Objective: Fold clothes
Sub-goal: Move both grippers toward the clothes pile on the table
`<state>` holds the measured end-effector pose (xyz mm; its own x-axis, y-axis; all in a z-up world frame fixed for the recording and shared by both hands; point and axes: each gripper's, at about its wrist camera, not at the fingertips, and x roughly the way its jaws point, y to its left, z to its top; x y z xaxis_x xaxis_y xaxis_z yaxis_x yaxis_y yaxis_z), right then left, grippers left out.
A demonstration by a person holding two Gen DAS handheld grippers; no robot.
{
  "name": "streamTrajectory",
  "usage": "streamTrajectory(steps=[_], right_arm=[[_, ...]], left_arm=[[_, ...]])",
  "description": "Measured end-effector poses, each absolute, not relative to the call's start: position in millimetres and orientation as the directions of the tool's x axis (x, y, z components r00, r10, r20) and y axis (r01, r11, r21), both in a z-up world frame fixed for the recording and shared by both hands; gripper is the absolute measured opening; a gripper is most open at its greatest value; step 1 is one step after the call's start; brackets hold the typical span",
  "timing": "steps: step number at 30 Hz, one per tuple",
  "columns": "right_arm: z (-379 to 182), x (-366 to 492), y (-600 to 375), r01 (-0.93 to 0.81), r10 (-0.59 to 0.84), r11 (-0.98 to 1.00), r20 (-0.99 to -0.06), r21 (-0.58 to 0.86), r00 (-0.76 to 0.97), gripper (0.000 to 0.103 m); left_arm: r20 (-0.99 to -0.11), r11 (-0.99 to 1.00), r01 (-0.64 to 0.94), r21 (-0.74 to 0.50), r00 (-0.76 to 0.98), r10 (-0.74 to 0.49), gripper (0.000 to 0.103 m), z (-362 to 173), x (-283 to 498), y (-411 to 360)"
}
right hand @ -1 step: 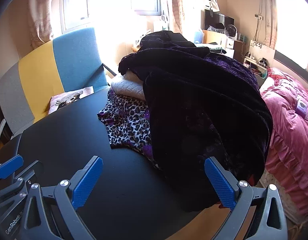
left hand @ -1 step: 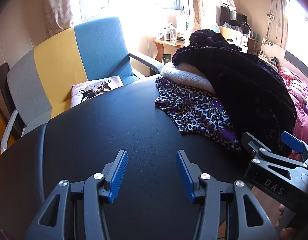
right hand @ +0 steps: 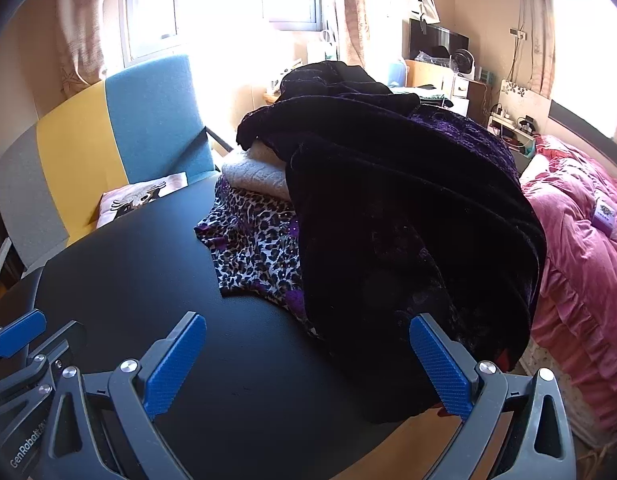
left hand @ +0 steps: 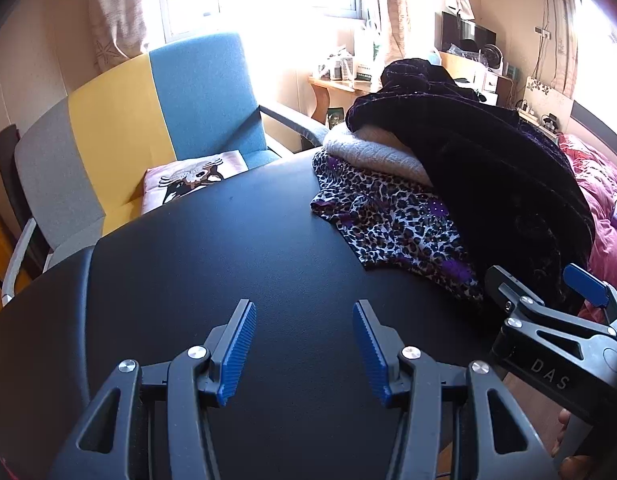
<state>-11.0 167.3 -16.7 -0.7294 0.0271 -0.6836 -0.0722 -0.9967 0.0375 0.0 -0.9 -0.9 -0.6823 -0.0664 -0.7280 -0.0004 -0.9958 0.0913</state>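
From the left wrist, the clothes heap [left hand: 448,184] sits unfolded at the far right of the black tabletop [left hand: 228,248]: dark velvet garment [left hand: 508,168] over a white knit [left hand: 372,152] and a leopard-print piece [left hand: 396,224]. Nothing looks folded yet. The left gripper [left hand: 304,344] hovers half open, empty.

From the right wrist, the right gripper [right hand: 308,364] gapes wide, holding nothing, its right finger near the velvet's drooping hem.
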Motion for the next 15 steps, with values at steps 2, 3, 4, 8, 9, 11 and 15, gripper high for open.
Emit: streamTrajectory(steps=[2,3,4,8,9,11,15], right_arm=[[-16,-11,167,-0.072,0.032,-0.997,-0.681,0.030,-0.732,0.103],[-15,-10,168,-0.071,0.031,-0.997,-0.679,0.031,-0.733,0.103],[-17,-10,168,-0.068,0.029,-0.997,-0.679,0.031,-0.734,0.103],[-22,-12,167,-0.049,0.014,-0.998,-0.686,0.031,-0.727,0.103],[-23,-12,166,-0.035,0.002,-0.999,-0.686,0.035,-0.727,0.103],[-20,-13,164,0.019,-0.055,-0.998,-0.678,0.061,-0.733,0.103],[-10,-11,177,0.207,-0.259,-0.966,-0.589,0.155,-0.766,0.103]], left_arm=[[-0.733,-0.996,0.001,0.085,-0.678,-0.063,0.052,-2,0,-2],[-0.735,-0.997,0.002,0.082,-0.675,-0.062,0.052,-3,0,-3],[-0.737,-0.997,0.002,0.079,-0.673,-0.060,0.052,-3,0,-3],[-0.748,-0.997,-0.001,0.072,-0.661,-0.053,0.052,-8,0,-6],[-0.753,-0.997,-0.008,0.076,-0.656,-0.052,0.052,-11,0,-6],[-0.766,-0.997,-0.022,0.079,-0.642,-0.047,0.052,-25,2,-11],[-0.790,-0.995,-0.048,0.085,-0.612,-0.038,0.052,-54,7,-24]])
